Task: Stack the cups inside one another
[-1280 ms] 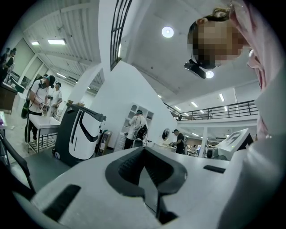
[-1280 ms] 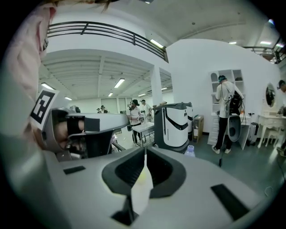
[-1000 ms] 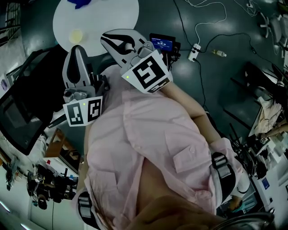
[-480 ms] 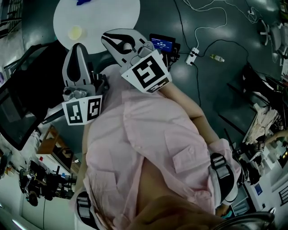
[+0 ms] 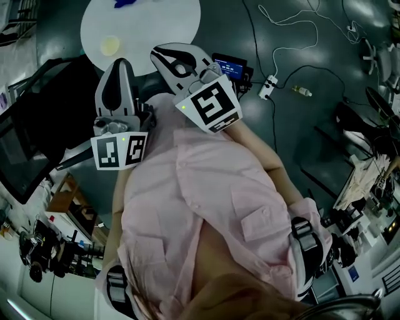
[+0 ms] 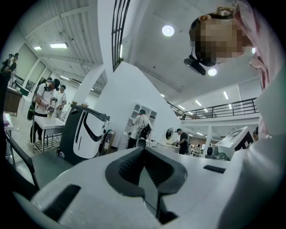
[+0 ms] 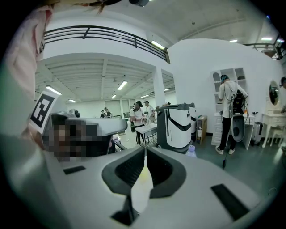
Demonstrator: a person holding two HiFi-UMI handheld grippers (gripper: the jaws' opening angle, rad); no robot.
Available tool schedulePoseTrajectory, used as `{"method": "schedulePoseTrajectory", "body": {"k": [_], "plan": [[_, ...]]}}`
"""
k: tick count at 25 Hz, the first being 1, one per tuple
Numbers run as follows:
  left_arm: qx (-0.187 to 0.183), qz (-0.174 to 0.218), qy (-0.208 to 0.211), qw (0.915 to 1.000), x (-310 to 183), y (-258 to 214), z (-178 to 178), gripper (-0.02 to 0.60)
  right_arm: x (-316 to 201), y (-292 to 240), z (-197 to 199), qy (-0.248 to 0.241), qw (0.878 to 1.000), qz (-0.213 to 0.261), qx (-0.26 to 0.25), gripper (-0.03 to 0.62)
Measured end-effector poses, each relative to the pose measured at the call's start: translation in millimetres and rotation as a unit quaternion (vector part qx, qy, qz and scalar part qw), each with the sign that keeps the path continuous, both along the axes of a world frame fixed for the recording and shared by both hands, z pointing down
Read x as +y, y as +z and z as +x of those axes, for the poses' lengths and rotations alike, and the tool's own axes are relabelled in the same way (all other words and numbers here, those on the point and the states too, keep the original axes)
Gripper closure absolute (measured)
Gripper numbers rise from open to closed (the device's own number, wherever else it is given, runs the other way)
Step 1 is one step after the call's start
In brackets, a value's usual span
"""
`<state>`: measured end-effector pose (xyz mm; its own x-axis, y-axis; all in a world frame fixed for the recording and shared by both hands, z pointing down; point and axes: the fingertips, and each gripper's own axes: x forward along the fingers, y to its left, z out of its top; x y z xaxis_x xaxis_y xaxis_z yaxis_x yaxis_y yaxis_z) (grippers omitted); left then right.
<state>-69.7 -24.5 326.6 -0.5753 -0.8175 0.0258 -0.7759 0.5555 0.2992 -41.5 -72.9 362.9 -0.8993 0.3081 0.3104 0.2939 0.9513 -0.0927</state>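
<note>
Round white table [image 5: 164, 24], pale yellow cup [image 5: 110, 44] on it, blue item [image 5: 128, 2] at edge

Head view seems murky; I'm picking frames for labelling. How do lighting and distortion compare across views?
Head view: dim, bluish, fisheye-bent, round white table brightest. Left gripper view: ceiling lamps glare. Right gripper view: evenly lit, dark circular vignette.

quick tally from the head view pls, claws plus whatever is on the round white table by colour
claws: 2 (left claw, right claw, both shut, nothing held)
yellow cup on the round white table: 1
blue thing on the same table, cut off at the picture's top edge: 1
total: 4
</note>
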Motion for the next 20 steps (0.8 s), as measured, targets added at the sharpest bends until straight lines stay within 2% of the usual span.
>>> {"method": "schedulePoseTrajectory", "body": {"k": [20], "plan": [[-0.018,-0.001,-0.003,0.9998,5.0,-4.4,0.2,0.566,-0.3,1.5,-3.2,0.007,1.0,-0.002,0.002,0.557]]}}
